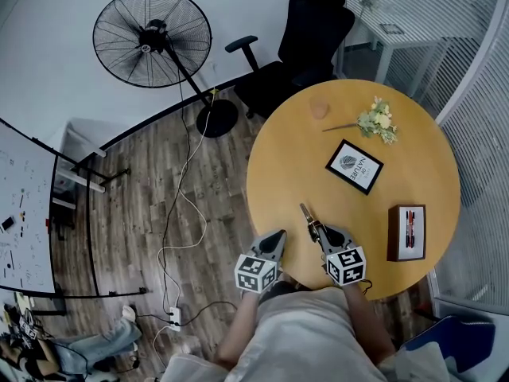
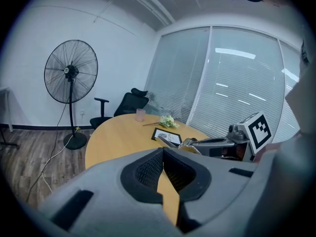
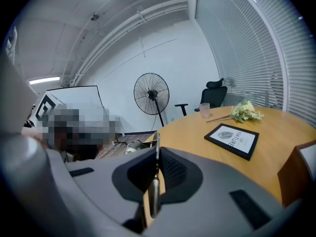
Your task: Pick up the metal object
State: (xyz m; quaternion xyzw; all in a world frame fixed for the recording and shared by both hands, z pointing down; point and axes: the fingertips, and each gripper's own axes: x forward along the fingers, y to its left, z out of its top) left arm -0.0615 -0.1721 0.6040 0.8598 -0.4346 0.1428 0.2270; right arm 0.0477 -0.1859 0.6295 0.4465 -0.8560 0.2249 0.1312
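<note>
Over the round wooden counter (image 1: 318, 146), the right hand-held gripper (image 1: 323, 231) is clamping the slim silver metal tool (image 1: 307, 213) by its near end — stiff, likely slippery; left hand-held gripper (image 1: 279, 235) closed, empty.

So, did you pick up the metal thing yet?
Nearly. Done: the right tool is shut on the metal object, so the grab is made. In hand: the object sticks out over the table, but I can't tell if it is lifted off. The left tool is shut and empty. Left: raise it clear.
</note>
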